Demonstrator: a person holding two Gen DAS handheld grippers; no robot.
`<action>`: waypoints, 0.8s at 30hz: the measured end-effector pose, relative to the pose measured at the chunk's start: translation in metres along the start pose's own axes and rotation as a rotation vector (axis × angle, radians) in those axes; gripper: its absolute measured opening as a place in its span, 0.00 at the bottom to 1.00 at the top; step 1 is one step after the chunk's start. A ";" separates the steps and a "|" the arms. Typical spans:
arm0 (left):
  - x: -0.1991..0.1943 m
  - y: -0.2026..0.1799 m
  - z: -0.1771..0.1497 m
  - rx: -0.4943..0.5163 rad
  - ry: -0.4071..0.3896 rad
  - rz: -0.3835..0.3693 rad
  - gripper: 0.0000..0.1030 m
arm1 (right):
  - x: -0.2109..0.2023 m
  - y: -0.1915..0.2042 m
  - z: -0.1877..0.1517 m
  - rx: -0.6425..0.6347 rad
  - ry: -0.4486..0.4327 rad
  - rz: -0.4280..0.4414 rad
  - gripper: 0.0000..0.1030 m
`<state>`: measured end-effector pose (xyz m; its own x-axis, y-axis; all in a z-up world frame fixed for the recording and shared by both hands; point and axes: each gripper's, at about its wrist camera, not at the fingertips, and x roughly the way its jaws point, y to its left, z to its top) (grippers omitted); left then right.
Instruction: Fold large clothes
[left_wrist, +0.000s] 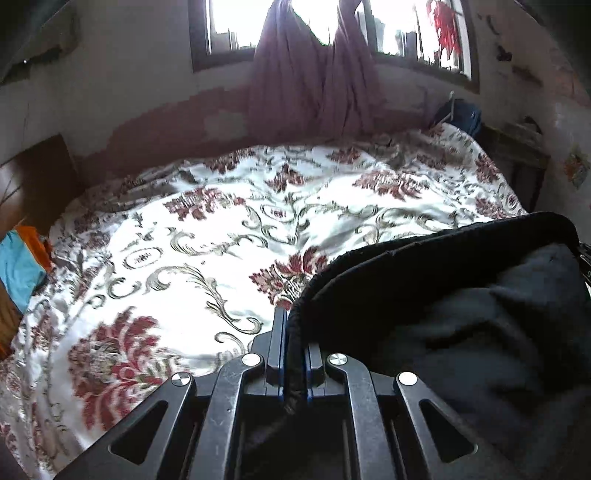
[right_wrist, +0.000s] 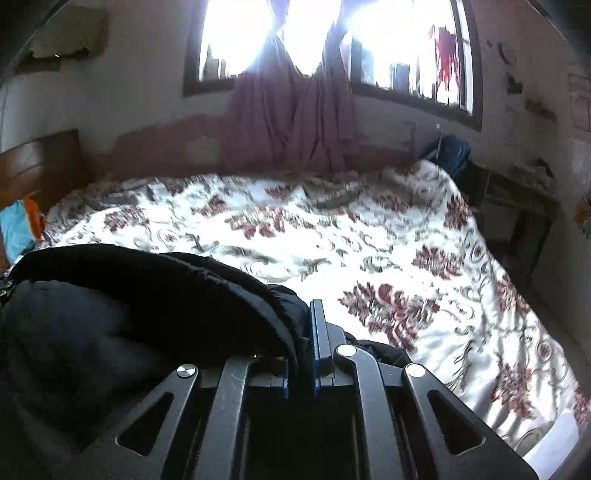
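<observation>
Garment (left_wrist: 461, 314), black, hangs stretched above the floral bedspread (left_wrist: 207, 229), its hem edge gripped at both ends. Left gripper (left_wrist: 295, 354) pinches one end; right gripper (right_wrist: 301, 343) pinches the other.

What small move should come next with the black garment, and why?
Probably lower both claws toward the floral bedspread to lay the black garment flat. The left claw and right claw are each shut on its edge, the cloth hangs between them, and the bed ahead offers open space.
</observation>
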<state>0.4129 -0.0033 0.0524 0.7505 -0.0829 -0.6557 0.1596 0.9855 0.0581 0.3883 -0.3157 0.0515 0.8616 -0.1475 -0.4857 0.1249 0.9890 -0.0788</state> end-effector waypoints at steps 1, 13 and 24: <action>0.007 0.000 0.002 -0.002 0.002 -0.003 0.07 | 0.002 0.001 -0.001 -0.001 0.003 -0.006 0.07; 0.006 0.019 0.024 -0.076 0.018 -0.089 0.10 | 0.013 -0.004 0.016 -0.007 0.062 0.062 0.09; -0.063 0.025 0.032 -0.167 -0.126 -0.099 0.81 | -0.054 -0.038 0.022 0.102 -0.047 0.141 0.82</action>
<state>0.3903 0.0215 0.1194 0.8121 -0.1882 -0.5524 0.1361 0.9815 -0.1344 0.3481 -0.3455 0.0997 0.8959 -0.0096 -0.4441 0.0489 0.9958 0.0772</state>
